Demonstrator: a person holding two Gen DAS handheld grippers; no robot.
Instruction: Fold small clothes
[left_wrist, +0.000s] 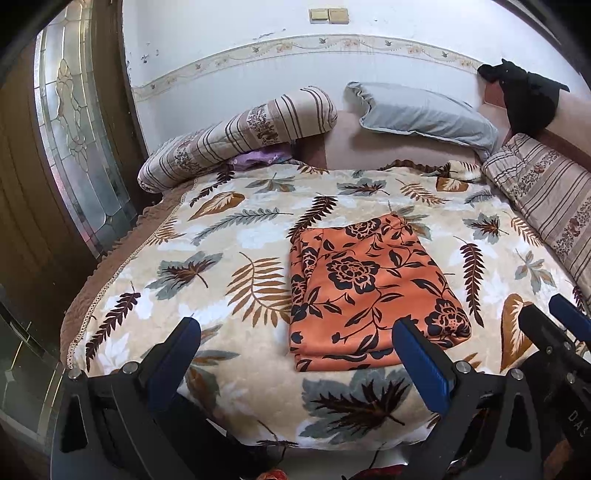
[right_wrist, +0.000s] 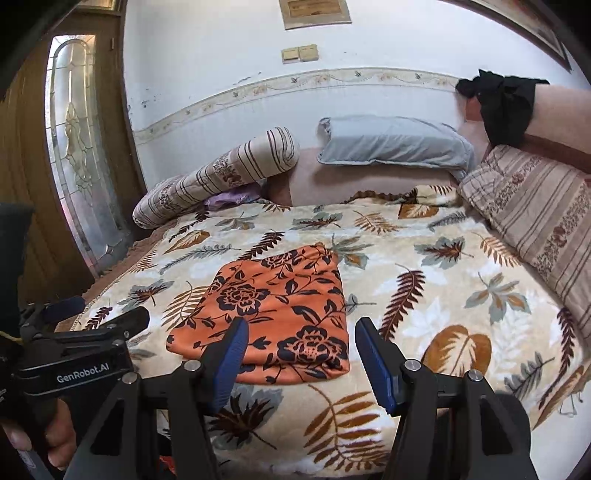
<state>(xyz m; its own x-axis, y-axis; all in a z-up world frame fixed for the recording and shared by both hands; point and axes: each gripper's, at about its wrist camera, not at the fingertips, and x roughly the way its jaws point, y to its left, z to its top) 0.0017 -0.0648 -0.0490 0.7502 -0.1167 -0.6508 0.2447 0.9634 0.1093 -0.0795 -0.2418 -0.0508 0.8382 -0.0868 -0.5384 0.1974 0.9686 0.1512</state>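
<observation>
On the cream blanket printed with brown, tan and grey leaves (left_wrist: 258, 236) that covers the bed, a folded orange cloth with a black flower pattern (left_wrist: 369, 288) lies flat as a neat rectangle, nearer the bed's front edge than its far edge and roughly midway between the left and right sides. Both grippers hang over the front edge, apart from the cloth. The left gripper (left_wrist: 295, 354) has its blue-padded fingers (left_wrist: 421, 365) spread wide with nothing between them. The right gripper (right_wrist: 301, 354) is likewise spread and holds nothing; in its own view the cloth's near right corner shows through the gap. At the bed's far edge a striped bolster cushion with floral bands (left_wrist: 236, 136) leans over a bit of purple fabric (left_wrist: 255, 158), beside a grey pillow (left_wrist: 424, 114). Along the right edge runs a striped quilted cushion (left_wrist: 543, 199), and a black garment (left_wrist: 524, 96) drapes over the pink headboard at the far right corner
</observation>
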